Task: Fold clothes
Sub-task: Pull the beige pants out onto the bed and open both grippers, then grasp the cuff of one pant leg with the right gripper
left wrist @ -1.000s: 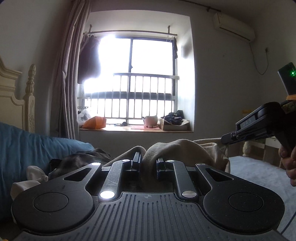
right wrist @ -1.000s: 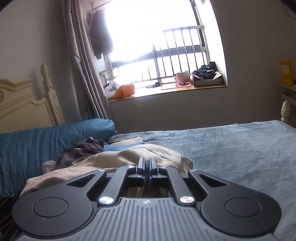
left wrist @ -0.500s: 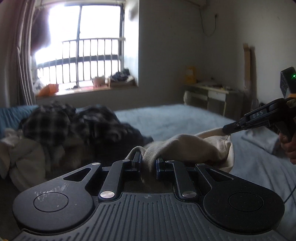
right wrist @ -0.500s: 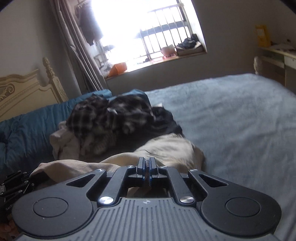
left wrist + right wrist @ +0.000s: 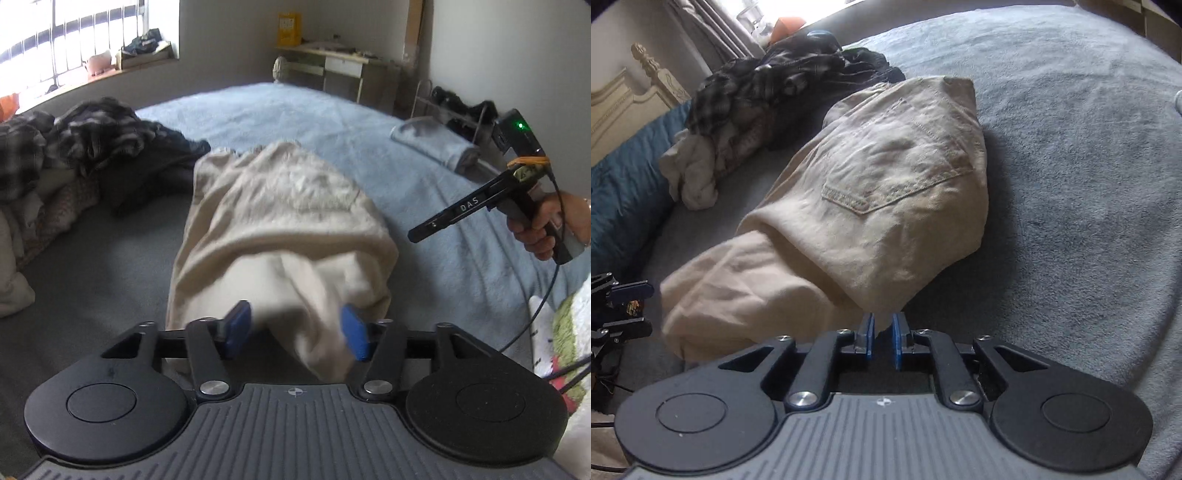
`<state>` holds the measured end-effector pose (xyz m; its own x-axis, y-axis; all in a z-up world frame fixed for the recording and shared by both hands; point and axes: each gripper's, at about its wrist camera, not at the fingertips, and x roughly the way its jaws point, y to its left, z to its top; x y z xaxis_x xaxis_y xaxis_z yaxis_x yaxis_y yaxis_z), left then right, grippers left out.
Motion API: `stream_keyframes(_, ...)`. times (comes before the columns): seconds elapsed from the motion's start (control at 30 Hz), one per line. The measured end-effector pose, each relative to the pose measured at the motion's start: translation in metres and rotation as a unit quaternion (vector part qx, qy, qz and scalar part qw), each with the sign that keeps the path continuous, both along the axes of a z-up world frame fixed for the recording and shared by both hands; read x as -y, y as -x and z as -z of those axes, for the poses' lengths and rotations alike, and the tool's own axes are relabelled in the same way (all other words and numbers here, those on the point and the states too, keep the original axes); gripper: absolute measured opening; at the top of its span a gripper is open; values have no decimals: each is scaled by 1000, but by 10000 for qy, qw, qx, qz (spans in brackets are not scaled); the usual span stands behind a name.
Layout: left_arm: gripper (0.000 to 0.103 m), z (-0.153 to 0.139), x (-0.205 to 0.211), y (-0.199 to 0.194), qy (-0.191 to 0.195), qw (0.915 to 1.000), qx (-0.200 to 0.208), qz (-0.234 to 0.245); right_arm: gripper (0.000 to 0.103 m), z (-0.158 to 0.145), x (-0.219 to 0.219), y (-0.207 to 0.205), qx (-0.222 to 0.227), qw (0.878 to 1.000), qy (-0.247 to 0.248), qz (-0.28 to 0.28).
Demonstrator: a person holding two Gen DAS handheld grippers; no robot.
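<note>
At six o'clock in the left wrist view, the left tongs (image 5: 295,334) stand wide, having just been opening; a fold of the beige trousers (image 5: 280,221) droops between the blue pads (image 5: 236,328) but neither pad presses on it. At six o'clock in the right wrist view, the right tongs (image 5: 882,341) stand narrow, their jaws having just been parting too; the cloth's edge sits at the gap and no grip on it shows. The trousers (image 5: 871,206) lie folded over on the grey-blue bed (image 5: 1071,184), a back pocket facing up, running from six o'clock toward twelve. Seen from the left wrist, the person's right hand (image 5: 546,229) holds the other gripper's handle at three o'clock, above the bed. Toward ten o'clock a heap of clothes (image 5: 74,147), checked dark fabric on top, rests on the bed just beside the trousers' far end. At two o'clock a small folded grey-blue cloth (image 5: 432,146) lies near the bed's edge. Beyond, at twelve to one o'clock, a desk (image 5: 332,62) stands against the wall, and a barred window (image 5: 55,48) fills eleven o'clock.
</note>
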<state>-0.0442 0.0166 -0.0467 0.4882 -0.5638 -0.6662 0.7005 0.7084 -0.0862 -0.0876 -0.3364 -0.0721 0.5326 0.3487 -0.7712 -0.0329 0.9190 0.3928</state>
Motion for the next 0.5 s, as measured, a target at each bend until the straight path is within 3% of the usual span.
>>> stream_keyframes(0.1,73,-4,4,-14,168,9995,135,-250,43,-25,18,1,312,9993,79,170)
stream_keyframes(0.23,75,8,29,-50,201,9979,108,-602,53,-45,30,-18,484,9977,8,476)
stream_keyframes(0.37,75,30,59,-89,197,9980,-45,-594,68,-43,31,-50,331,9963,-349,717)
stream_keyframes(0.5,75,52,82,-123,127,9992,-62,-374,70,-33,21,-86,16,9940,-609,913)
